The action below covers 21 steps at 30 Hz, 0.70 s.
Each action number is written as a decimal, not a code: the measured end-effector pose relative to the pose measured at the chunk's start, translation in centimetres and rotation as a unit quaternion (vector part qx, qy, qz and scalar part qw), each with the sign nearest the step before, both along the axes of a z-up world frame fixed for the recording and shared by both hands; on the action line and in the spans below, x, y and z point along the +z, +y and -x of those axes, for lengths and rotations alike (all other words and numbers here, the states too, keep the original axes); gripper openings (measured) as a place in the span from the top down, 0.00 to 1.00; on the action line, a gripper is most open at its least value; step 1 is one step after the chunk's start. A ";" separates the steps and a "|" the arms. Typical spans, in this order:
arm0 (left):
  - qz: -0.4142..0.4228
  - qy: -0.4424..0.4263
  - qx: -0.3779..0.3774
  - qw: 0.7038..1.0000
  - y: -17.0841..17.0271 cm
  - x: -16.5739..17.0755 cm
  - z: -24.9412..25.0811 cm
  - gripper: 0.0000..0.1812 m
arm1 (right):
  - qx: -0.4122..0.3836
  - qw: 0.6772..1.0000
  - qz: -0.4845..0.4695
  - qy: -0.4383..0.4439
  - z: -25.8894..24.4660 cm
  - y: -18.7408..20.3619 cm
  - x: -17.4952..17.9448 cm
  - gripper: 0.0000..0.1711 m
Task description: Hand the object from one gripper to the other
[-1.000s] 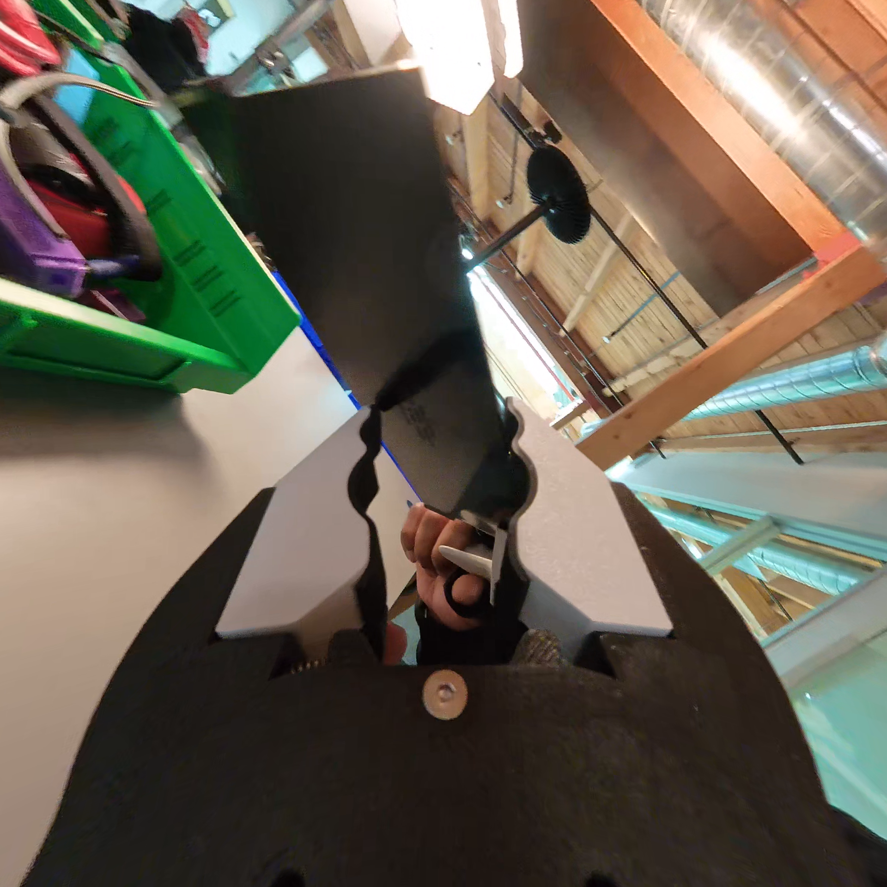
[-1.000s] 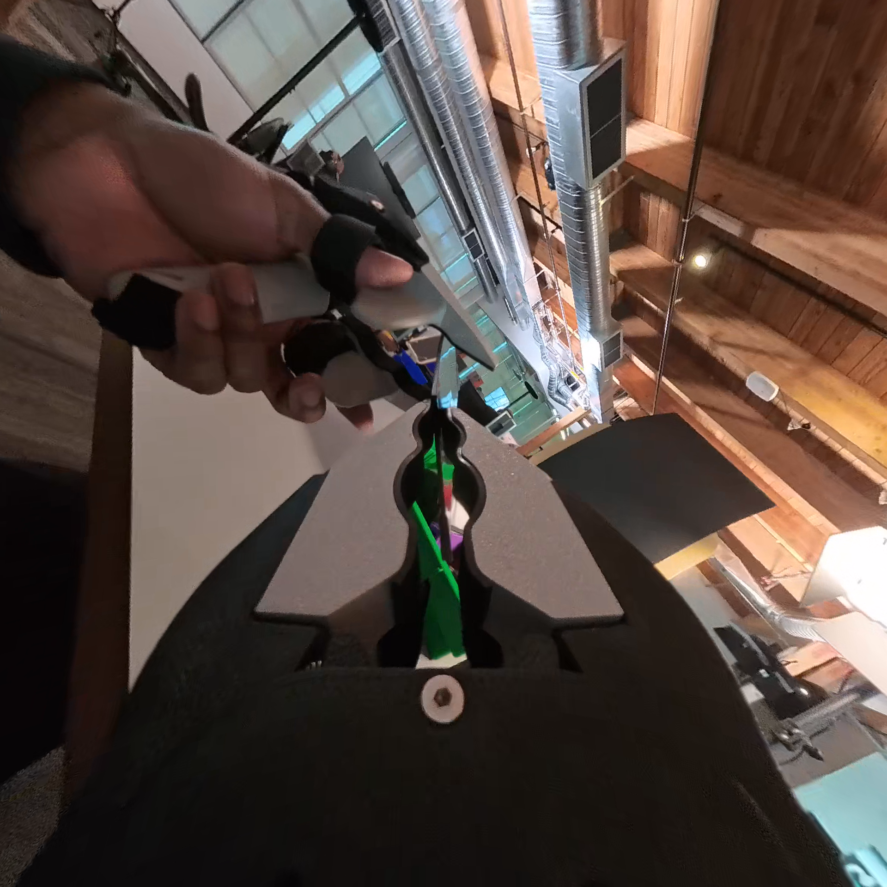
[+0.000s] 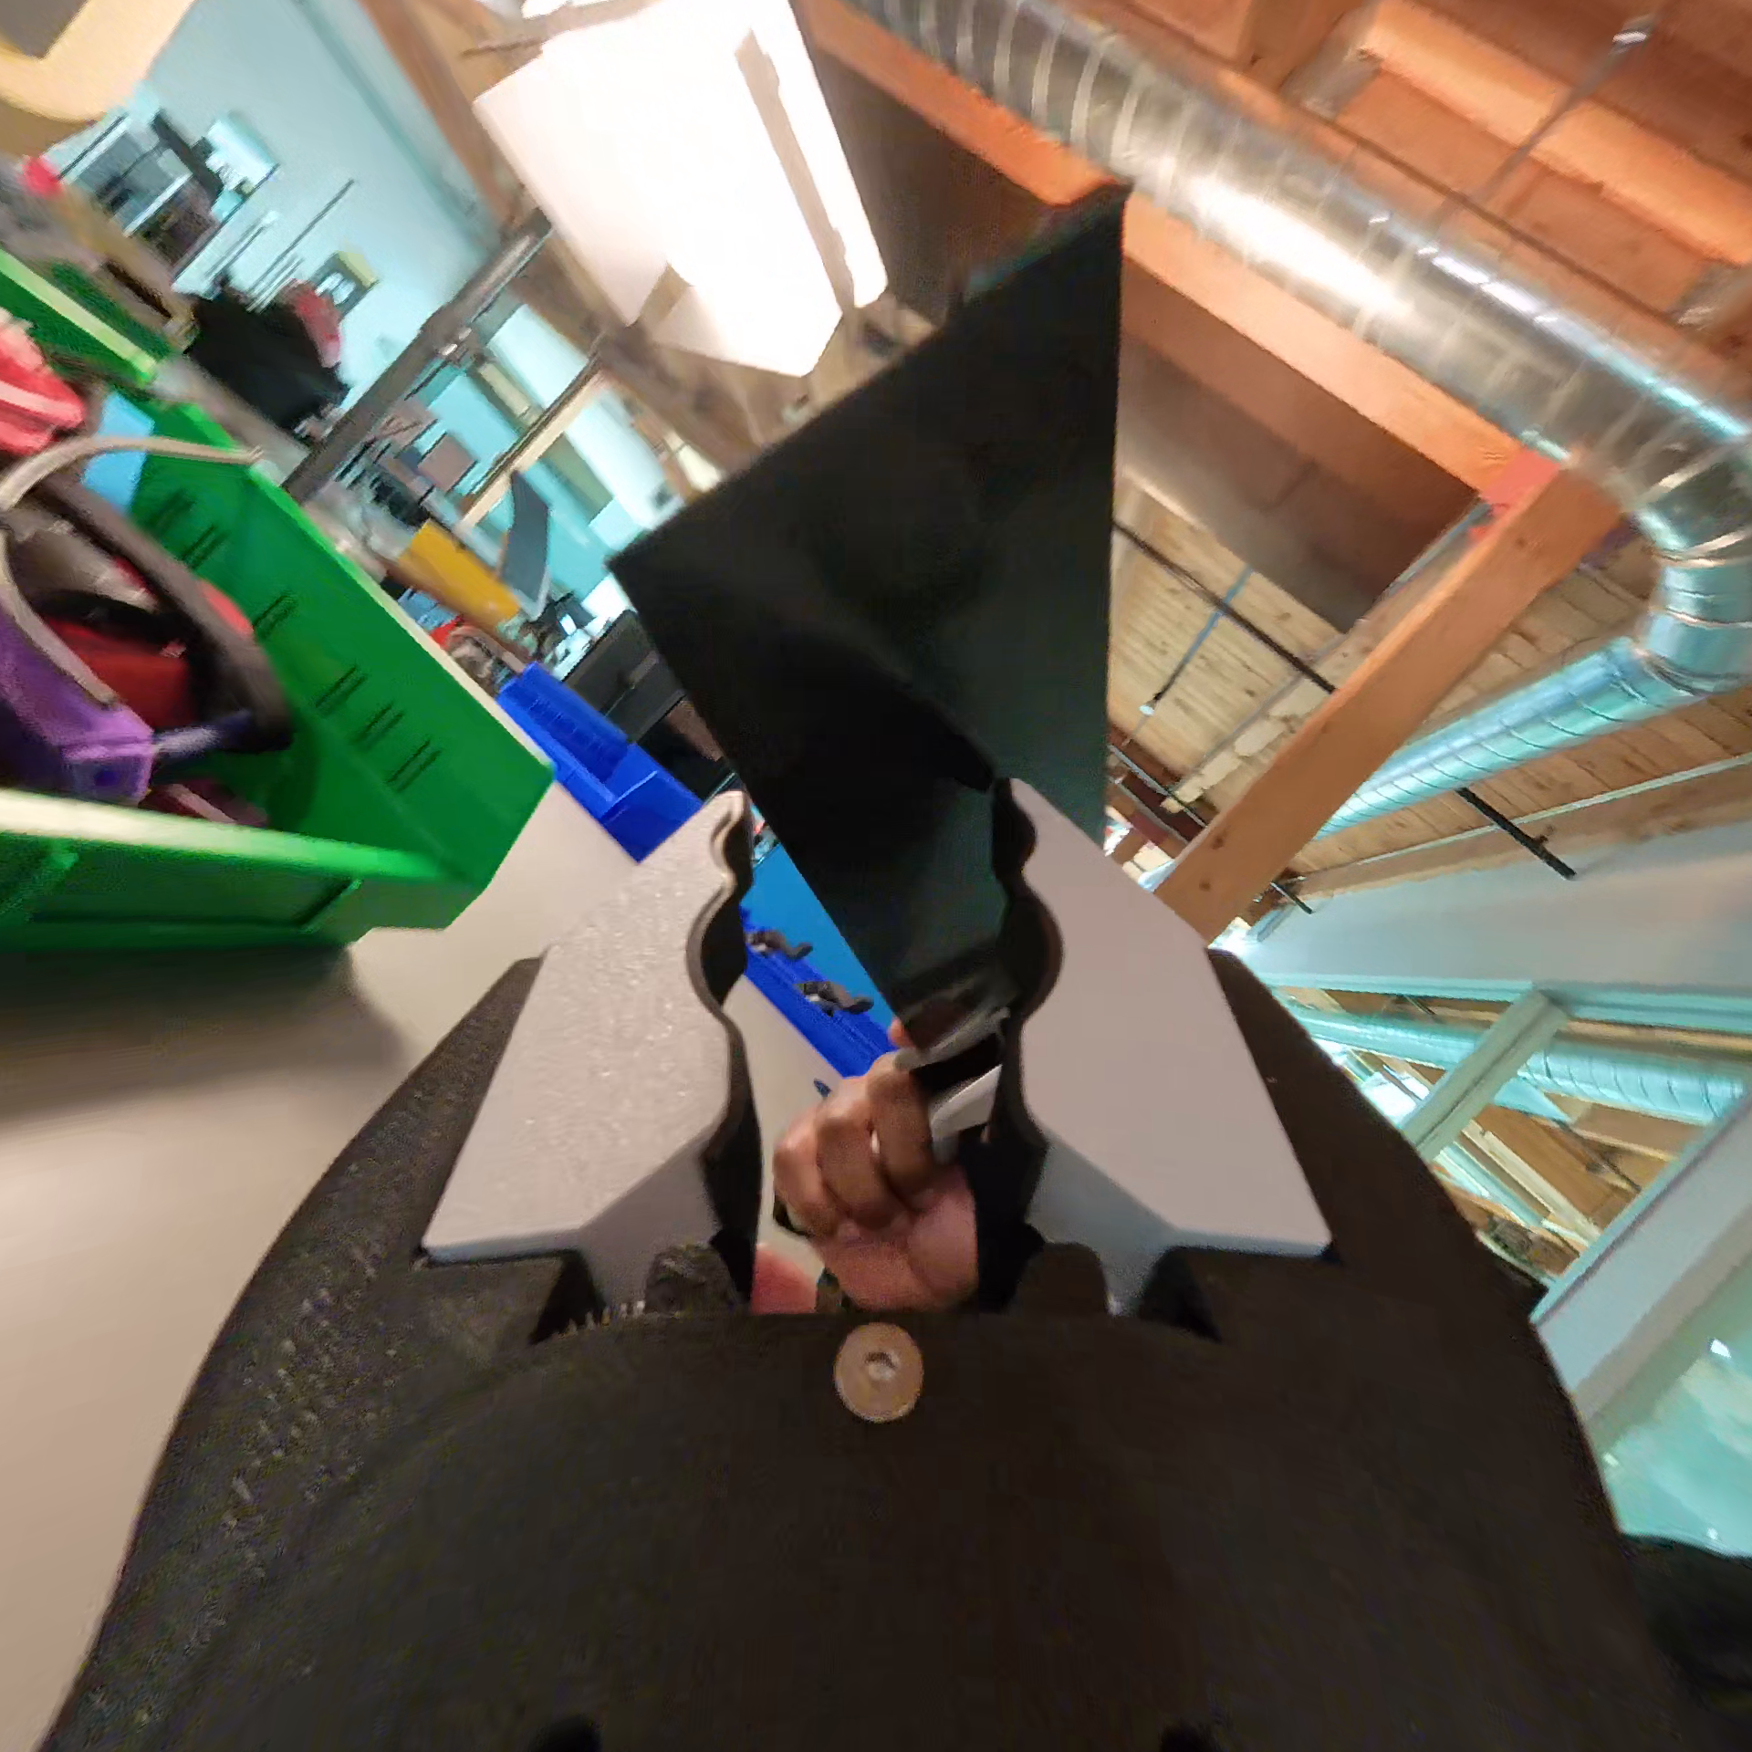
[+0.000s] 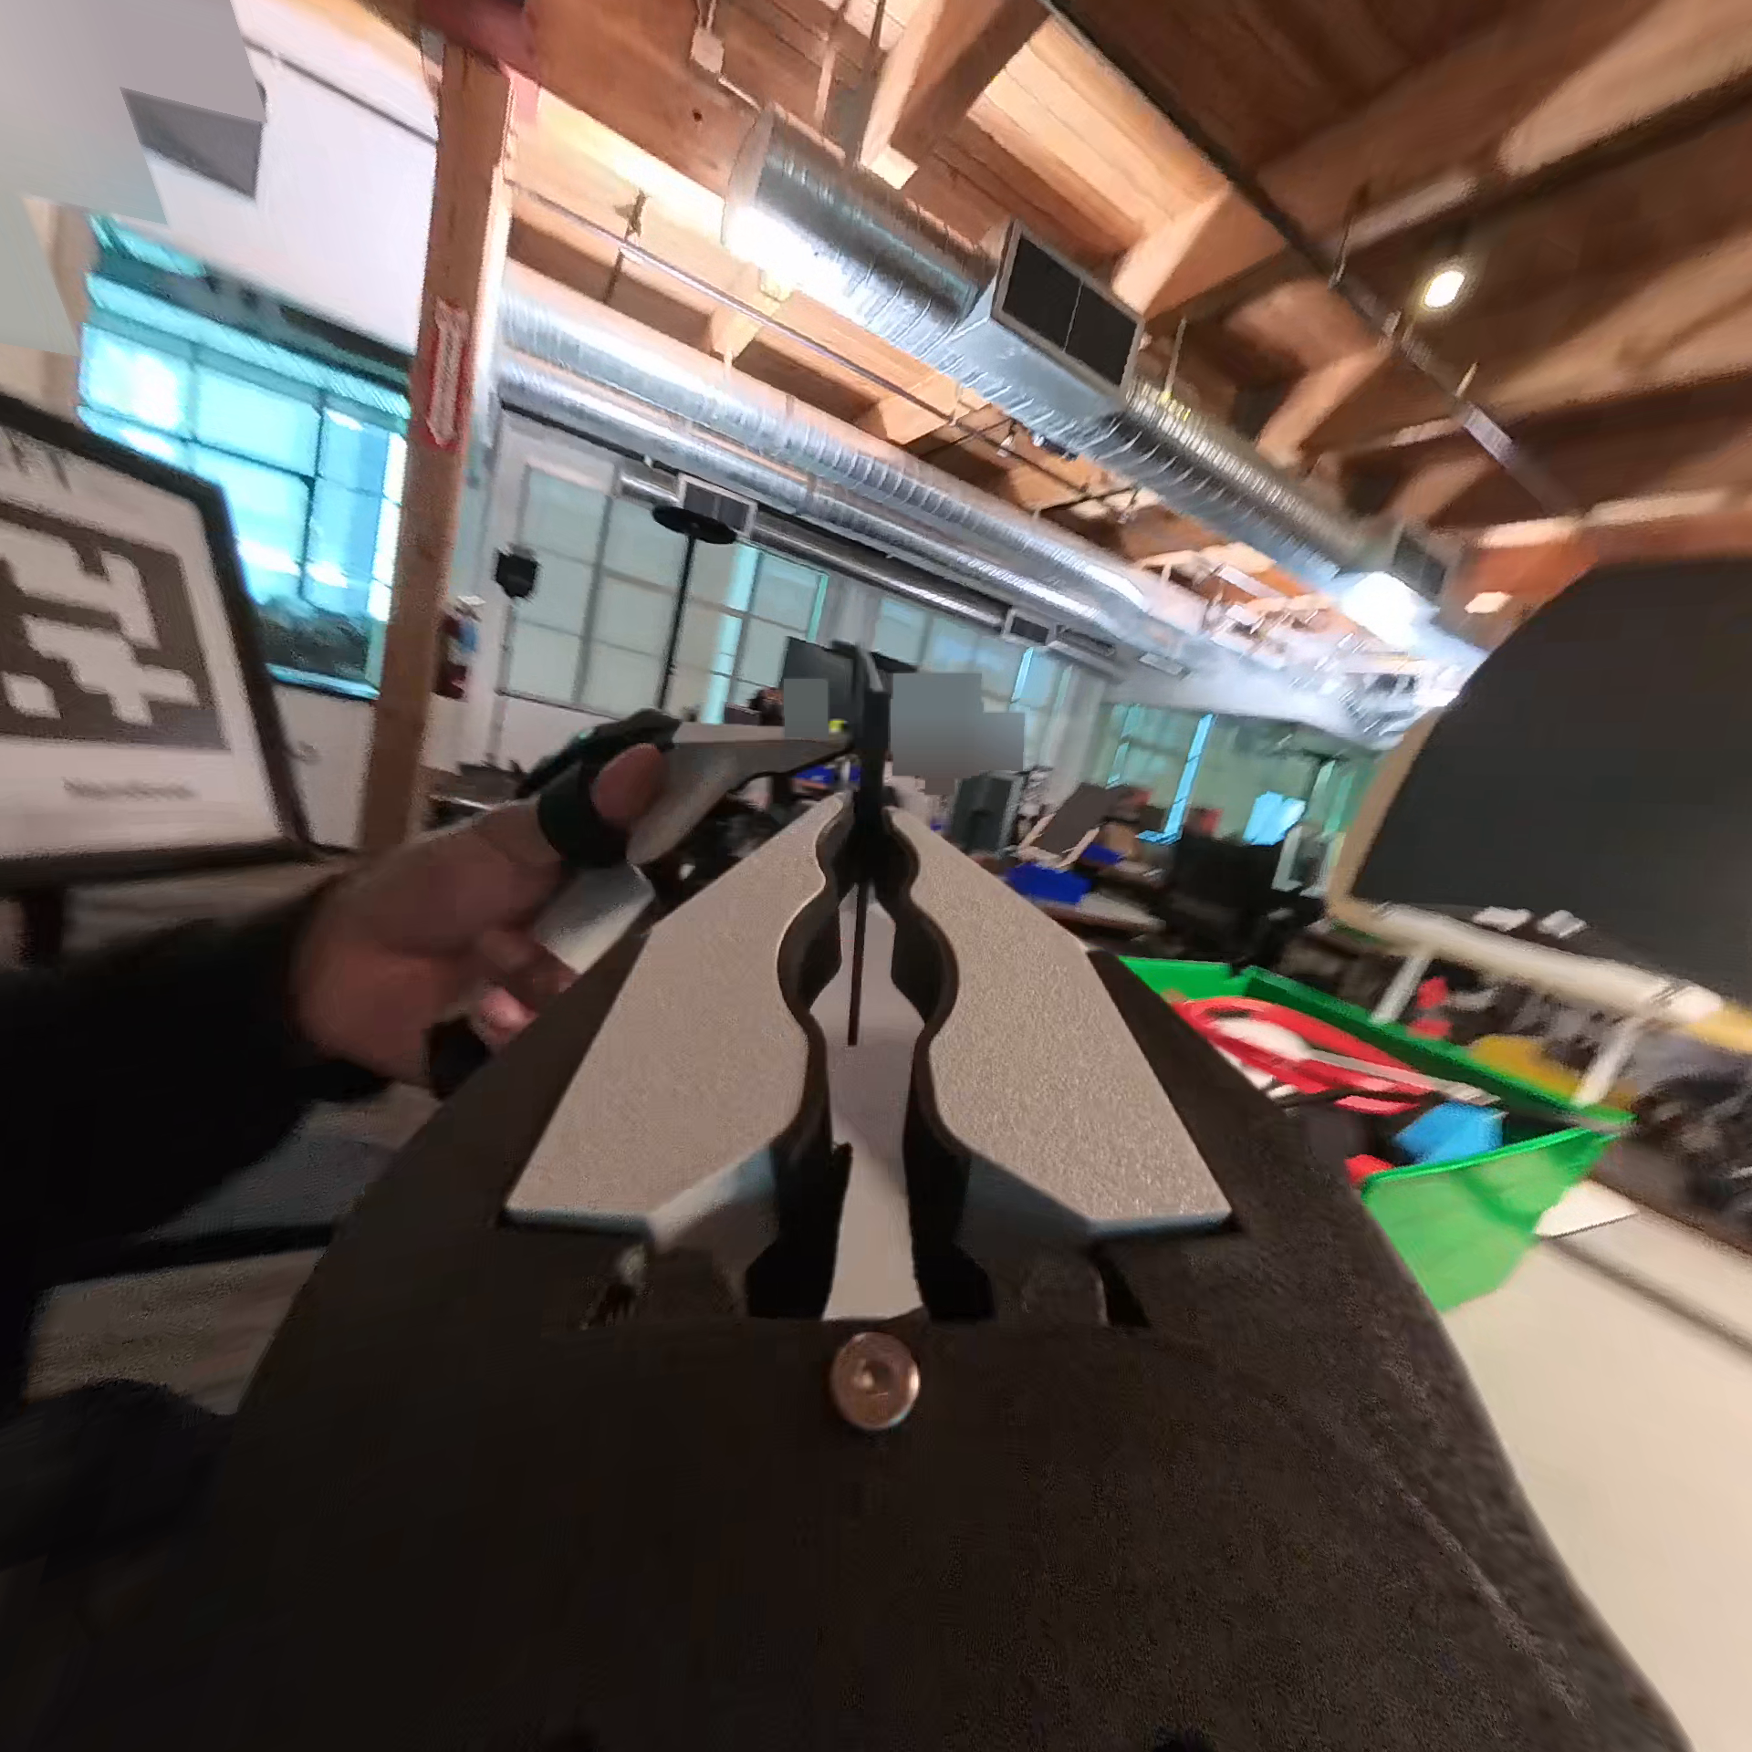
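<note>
- Exposed wooden ceiling beams [image 4: 1166, 237] carry silver ribbed metal ducts [image 4: 853, 237].
- Tall paned windows [image 4: 284, 493] glow pale blue.
- Pale grey tabletop [image 3: 142, 1138] holds a green plastic bin [image 3: 379, 720].

Left gripper [image 3: 877, 853] gaping wide, right gripper [image 4: 865, 825] pinching nearly closed, hand [image 4: 446, 924] squeezing the left gripper's handle

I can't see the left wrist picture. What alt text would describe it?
A thin black sheet stands up between the open grey fingers of the left gripper, against its right finger, while the right gripper grips its lower end. A green bin sits left on the grey table.
</note>
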<state>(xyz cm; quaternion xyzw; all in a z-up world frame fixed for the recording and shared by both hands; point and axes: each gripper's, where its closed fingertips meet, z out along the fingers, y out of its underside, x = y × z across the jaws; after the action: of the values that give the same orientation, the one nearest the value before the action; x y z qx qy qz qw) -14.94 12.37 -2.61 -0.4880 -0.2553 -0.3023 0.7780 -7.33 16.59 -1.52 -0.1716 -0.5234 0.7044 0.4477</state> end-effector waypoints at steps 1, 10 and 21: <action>0.011 -0.017 -0.006 1.000 0.0 -0.3 0.2 0.68 | -0.020 0.999 -0.022 0.024 -0.4 0.2 0.3 0.98; 0.018 -0.149 -0.104 0.983 1.2 -1.9 -0.5 0.57 | -0.069 0.980 -0.168 0.078 -1.1 -0.9 -1.2 0.97; -0.036 -0.152 -0.150 0.976 1.2 -0.1 -1.7 0.49 | -0.122 0.961 -0.230 0.091 0.1 -1.7 -2.6 0.98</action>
<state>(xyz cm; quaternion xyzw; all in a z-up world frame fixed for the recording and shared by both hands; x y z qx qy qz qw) -13.21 13.62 -2.68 -0.4409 -0.2834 -0.4952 0.6928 -7.42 14.87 -4.16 -0.0618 -0.6034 0.5180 0.6031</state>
